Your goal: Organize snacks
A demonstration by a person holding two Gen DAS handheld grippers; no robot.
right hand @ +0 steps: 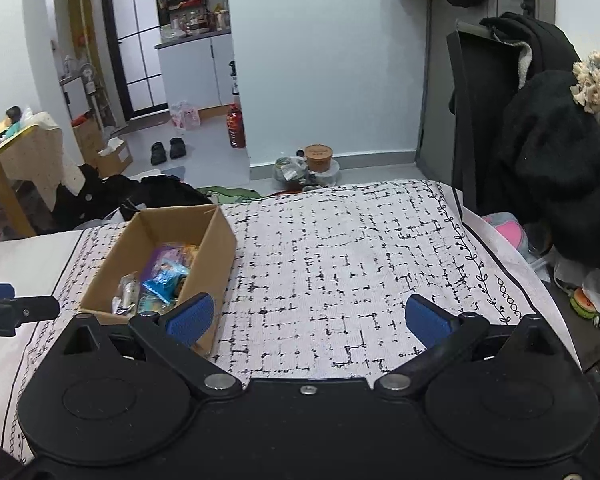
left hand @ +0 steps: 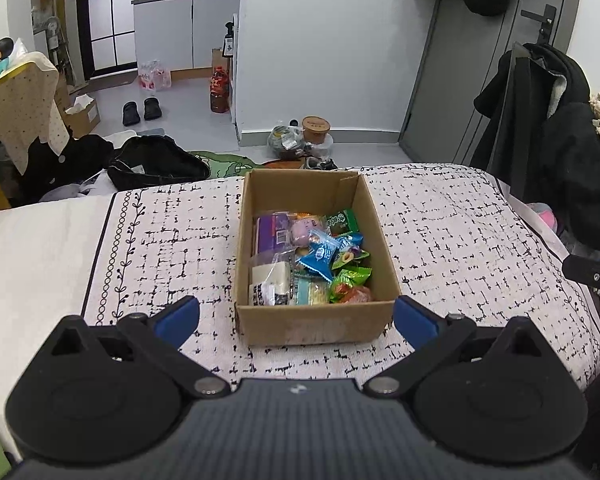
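The box (left hand: 315, 256) sits on the patterned cloth (left hand: 440, 220), full of snacks (left hand: 320, 258) piled so some hide others. The left gripper (left hand: 296, 320) is wide apart in front of it, holding nothing. The right gripper (right hand: 306, 320) is wide apart over bare cloth, and its left pad (right hand: 190, 318) maybe hides the box's near corner

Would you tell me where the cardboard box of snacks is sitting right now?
The cardboard box sits on the patterned cloth, centred just ahead of the open left gripper in the left wrist view; in the right wrist view it lies at left.
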